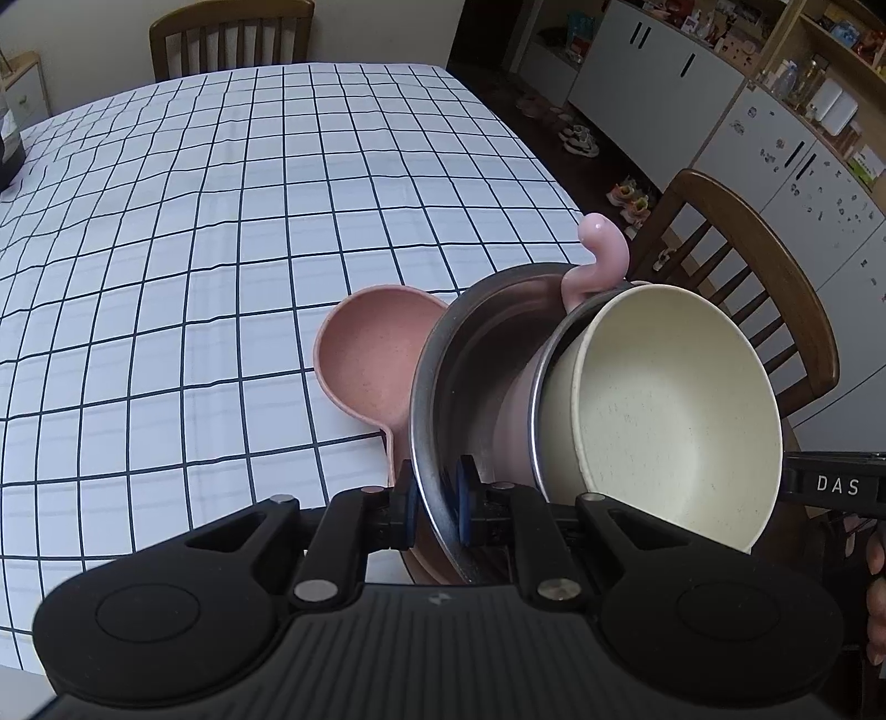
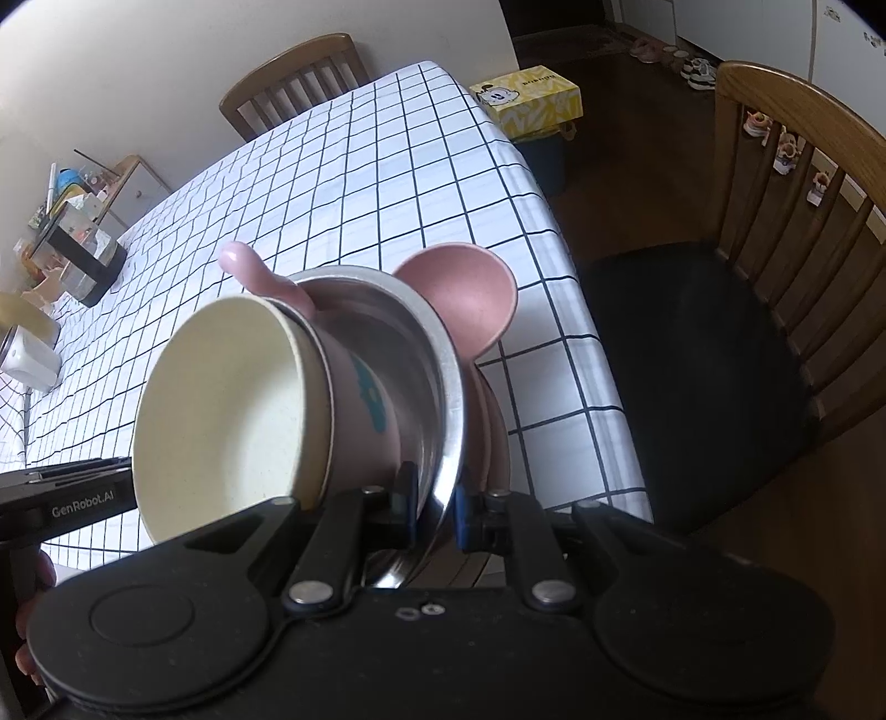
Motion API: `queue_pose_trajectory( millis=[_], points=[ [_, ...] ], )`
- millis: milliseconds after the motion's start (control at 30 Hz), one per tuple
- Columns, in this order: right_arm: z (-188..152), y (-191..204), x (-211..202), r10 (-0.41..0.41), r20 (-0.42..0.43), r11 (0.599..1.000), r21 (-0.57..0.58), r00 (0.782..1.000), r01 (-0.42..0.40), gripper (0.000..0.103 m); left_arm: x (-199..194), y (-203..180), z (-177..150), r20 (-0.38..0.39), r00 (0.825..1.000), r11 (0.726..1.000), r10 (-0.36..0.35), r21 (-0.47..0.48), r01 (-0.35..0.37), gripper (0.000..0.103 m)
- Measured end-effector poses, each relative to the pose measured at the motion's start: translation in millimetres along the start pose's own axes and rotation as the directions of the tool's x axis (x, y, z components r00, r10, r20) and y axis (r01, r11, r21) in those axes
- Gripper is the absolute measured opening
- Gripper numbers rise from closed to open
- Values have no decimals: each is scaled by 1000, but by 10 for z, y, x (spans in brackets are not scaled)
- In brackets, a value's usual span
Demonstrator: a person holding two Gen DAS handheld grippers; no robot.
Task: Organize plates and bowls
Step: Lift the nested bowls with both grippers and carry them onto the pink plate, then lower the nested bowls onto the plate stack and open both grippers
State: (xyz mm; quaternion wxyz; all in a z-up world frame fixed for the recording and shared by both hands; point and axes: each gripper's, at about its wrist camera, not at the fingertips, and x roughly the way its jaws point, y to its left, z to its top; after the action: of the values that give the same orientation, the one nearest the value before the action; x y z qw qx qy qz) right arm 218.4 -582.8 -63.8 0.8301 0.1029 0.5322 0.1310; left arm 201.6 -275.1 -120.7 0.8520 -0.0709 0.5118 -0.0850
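A nested stack stands at the edge of the checked tablecloth [image 1: 221,221]. A pink plate with round ears [image 1: 371,360] [image 2: 459,299] lies at the bottom, and a steel bowl [image 1: 459,376] [image 2: 448,399] sits on it. Inside the steel bowl is a pink bowl with a teal print [image 2: 365,410] and a curled pink handle [image 1: 603,249], and a cream bowl [image 1: 664,410] [image 2: 221,404] sits on top. My left gripper [image 1: 437,515] is shut on the steel bowl's near rim. My right gripper [image 2: 437,509] is shut on the rim at the opposite side.
A wooden chair with a black seat [image 2: 692,360] stands close beside the table; its back [image 1: 747,277] rises behind the stack. Another chair [image 1: 232,33] is at the far end. A dark container [image 2: 83,260] and a white jar [image 2: 27,360] stand on the table, a yellow box [image 2: 526,99] beyond it.
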Motion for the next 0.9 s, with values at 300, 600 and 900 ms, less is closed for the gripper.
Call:
queue_pose_trajectory(
  millis=[300,600,900],
  points=[
    [9,11,-75,-30,21,1000,-5,999,30,23,-46,-10,-4,12,1000,999,17,40,-17,13],
    [-69,113,-340,-68,89,998,1,994,68,30,-422,8,-84,86,996,994,-4,107,-5,13],
    [-309,539,-713,-78,221,996,-24,972,86,43,-1037,103,-260,185,982,978,-41,209,2,26]
  ],
)
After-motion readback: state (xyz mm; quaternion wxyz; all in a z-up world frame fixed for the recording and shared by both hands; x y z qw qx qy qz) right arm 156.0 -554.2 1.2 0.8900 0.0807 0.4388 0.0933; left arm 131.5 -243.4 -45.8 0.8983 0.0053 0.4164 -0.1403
